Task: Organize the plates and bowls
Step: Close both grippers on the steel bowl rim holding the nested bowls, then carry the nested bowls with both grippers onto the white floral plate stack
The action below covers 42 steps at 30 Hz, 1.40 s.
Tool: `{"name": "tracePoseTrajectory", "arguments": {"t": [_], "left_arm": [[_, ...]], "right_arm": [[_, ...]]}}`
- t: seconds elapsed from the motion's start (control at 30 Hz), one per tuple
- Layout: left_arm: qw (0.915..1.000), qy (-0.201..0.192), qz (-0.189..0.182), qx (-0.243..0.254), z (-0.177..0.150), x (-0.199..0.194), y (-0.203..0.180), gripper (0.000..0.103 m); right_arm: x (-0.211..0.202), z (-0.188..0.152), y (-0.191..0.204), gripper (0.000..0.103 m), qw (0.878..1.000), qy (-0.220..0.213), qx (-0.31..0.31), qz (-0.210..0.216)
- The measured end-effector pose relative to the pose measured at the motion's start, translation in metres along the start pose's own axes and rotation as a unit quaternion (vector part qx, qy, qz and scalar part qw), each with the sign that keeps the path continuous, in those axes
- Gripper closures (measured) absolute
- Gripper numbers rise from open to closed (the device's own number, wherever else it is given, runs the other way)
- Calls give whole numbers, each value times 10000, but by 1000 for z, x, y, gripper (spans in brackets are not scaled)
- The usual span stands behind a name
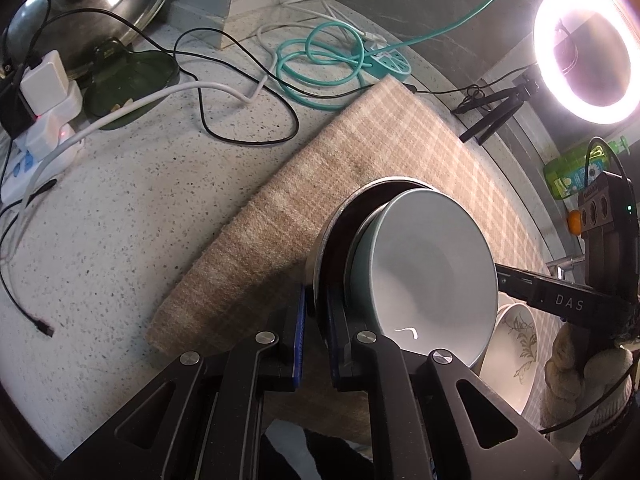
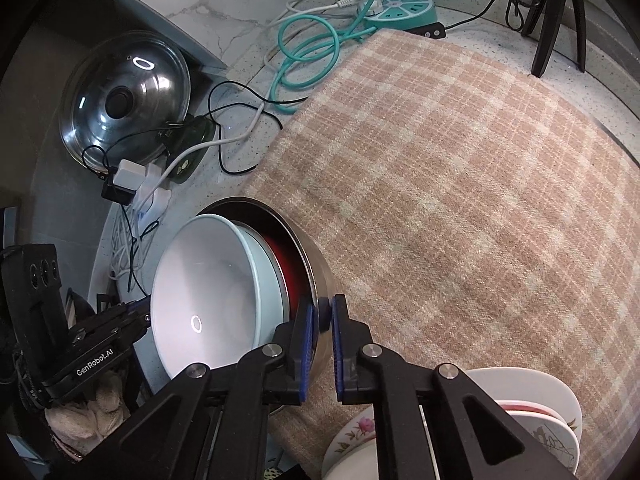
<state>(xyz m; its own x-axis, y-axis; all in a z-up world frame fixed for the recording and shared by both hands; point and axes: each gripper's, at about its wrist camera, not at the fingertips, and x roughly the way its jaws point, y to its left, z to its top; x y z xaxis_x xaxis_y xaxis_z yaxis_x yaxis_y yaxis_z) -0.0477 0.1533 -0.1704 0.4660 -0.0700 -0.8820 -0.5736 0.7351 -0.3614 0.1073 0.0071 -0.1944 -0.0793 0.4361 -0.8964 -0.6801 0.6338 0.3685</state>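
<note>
- While the left wrist view looks steeply down, the left gripper [image 1: 317, 312] is clamped on the near rim of a steel bowl [image 1: 320, 256], one blue pad on each side of the wall.
- Nested inside, right of the pads, sits a pale green bowl [image 1: 432, 264]; both are tilted over a checked cloth [image 1: 360, 152].
- Far right, a gloved hand [image 1: 580, 364] holds the right gripper; a floral plate [image 1: 516, 344] lies below it.
- From the right wrist view, the right gripper [image 2: 323, 320] pinches the steel bowl's [image 2: 316, 256] rim, pads [image 2: 308, 332] nearly together.
- A red dish [image 2: 284, 256] and the pale green bowl [image 2: 208, 280] nest left of the pads.
- Stacked plates [image 2: 536, 400] lie lower right.
</note>
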Motion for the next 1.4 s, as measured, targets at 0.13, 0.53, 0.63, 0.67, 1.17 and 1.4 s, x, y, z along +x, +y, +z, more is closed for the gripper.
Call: {"name": "tracePoseTrajectory", "arguments": {"t": [0.13, 0.53, 0.63, 0.67, 1.17, 1.4], "left_arm": [[10000, -49, -22, 67, 0, -4, -5, 95], [9993, -193, -67, 303, 2, -21, -27, 95], [9989, -231, -87, 393, 2, -26, -35, 95], [9988, -244, -99, 417, 2, -28, -37, 95], [9962, -365, -227, 759, -5, -46, -69, 95], [9944, -363, -326, 942, -7, -49, -86, 95]], "right_arm": [[-4, -4, -2, 95, 10000, -23, 63, -43], [-30, -16, -6, 95, 9993, -268, 250, -75], [-39, -21, -7, 95, 9989, -349, 299, -86], [-42, -22, -8, 95, 9988, -369, 315, -87], [-85, -45, -15, 95, 9964, -693, 461, -162], [-102, -57, -22, 95, 9946, -836, 565, -220]]}}
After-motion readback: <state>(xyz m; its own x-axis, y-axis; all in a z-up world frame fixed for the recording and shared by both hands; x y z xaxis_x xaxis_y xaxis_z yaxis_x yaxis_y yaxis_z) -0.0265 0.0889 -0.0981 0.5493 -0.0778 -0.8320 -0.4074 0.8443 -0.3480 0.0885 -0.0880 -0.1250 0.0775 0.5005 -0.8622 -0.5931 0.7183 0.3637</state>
